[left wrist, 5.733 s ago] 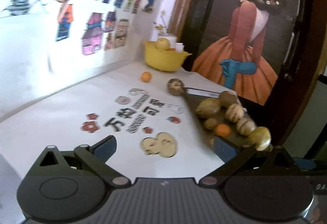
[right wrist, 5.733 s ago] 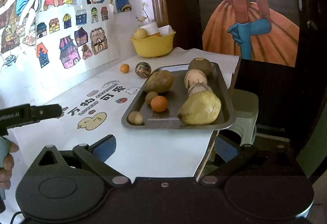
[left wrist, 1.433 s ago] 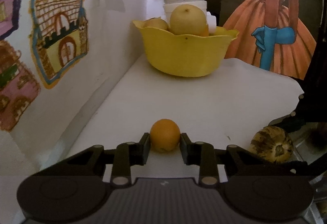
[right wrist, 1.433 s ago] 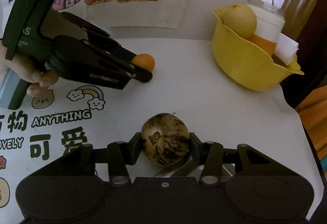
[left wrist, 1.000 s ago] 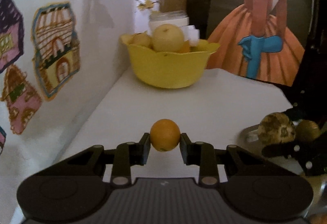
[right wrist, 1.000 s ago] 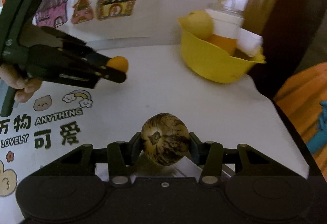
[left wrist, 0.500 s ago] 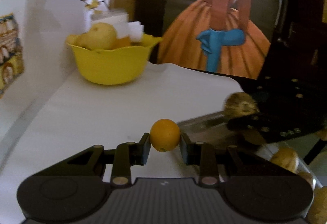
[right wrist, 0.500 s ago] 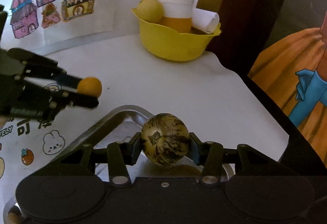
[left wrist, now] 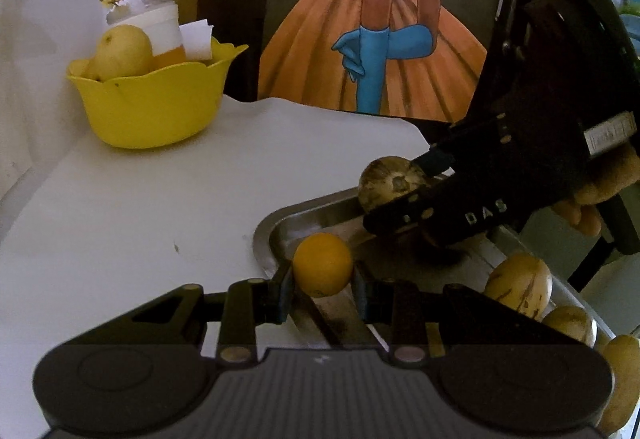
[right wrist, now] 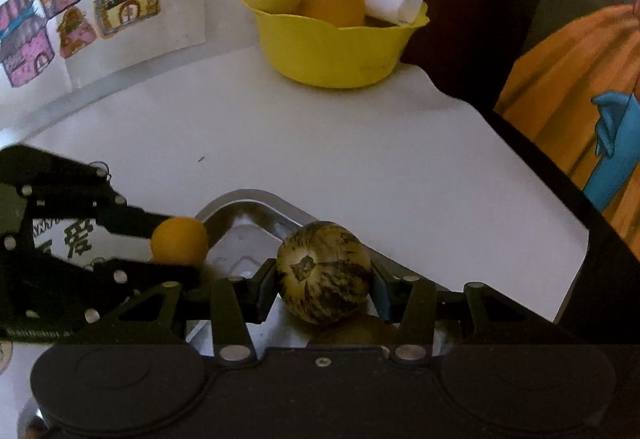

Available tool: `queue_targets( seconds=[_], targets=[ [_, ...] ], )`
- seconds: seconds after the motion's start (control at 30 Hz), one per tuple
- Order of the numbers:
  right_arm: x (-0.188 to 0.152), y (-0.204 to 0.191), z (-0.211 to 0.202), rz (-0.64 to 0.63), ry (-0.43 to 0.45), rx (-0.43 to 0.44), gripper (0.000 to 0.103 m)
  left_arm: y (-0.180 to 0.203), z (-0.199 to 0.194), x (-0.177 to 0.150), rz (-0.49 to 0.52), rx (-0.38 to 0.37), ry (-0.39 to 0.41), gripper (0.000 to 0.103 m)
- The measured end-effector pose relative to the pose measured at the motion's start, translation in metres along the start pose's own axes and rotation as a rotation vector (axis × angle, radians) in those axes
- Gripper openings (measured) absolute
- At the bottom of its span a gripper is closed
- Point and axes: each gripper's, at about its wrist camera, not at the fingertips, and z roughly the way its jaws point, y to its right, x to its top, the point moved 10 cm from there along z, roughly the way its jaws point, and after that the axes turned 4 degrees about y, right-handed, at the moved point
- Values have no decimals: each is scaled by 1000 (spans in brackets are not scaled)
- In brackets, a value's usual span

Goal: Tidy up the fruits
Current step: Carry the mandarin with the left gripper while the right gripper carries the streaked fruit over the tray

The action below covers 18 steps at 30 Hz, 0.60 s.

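My left gripper (left wrist: 322, 285) is shut on a small orange (left wrist: 322, 263), held just above the near corner of a grey metal tray (left wrist: 262, 239). The same orange (right wrist: 179, 241) shows in the right wrist view at the tray's left corner, pinched by the left gripper (right wrist: 176, 243). My right gripper (right wrist: 323, 289) is shut on a round mottled brown-and-cream fruit (right wrist: 323, 271) over the tray (right wrist: 240, 201). That mottled fruit (left wrist: 390, 183) hangs above the tray's far rim, clamped by the right gripper (left wrist: 394, 185). Pale striped fruits (left wrist: 520, 285) lie in the tray.
A yellow bowl (left wrist: 154, 107) with a pale round fruit (left wrist: 124, 53), a white cup and rolled paper stands at the table's back corner by the wall. The bowl (right wrist: 332, 47) sits beyond the tray. The white table's edge (right wrist: 516, 155) drops off on the right. A hand (left wrist: 600, 195) grips the right tool.
Both grippers have carried their fruit away from the bowl and the wall, over to the tray. The orange and the mottled fruit now hang above the tray's end.
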Motion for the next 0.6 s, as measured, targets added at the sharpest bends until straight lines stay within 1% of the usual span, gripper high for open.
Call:
queue_targets(
  seconds=[0.23,0.33,0.47,0.6],
  targets=[
    [-1,1,11,41,-58,15,50,2,2,1,29,1,-10,34],
    [-1,1,13,43,-66,15,50,4,2,0,51,2,-9,34],
    [0,3,14,74,-72,31,50,7,3,-1,81,2,-8,34],
    [1,6,13,107,-71,43,51,9,3,-2,89,-3,-10,34]
  ],
)
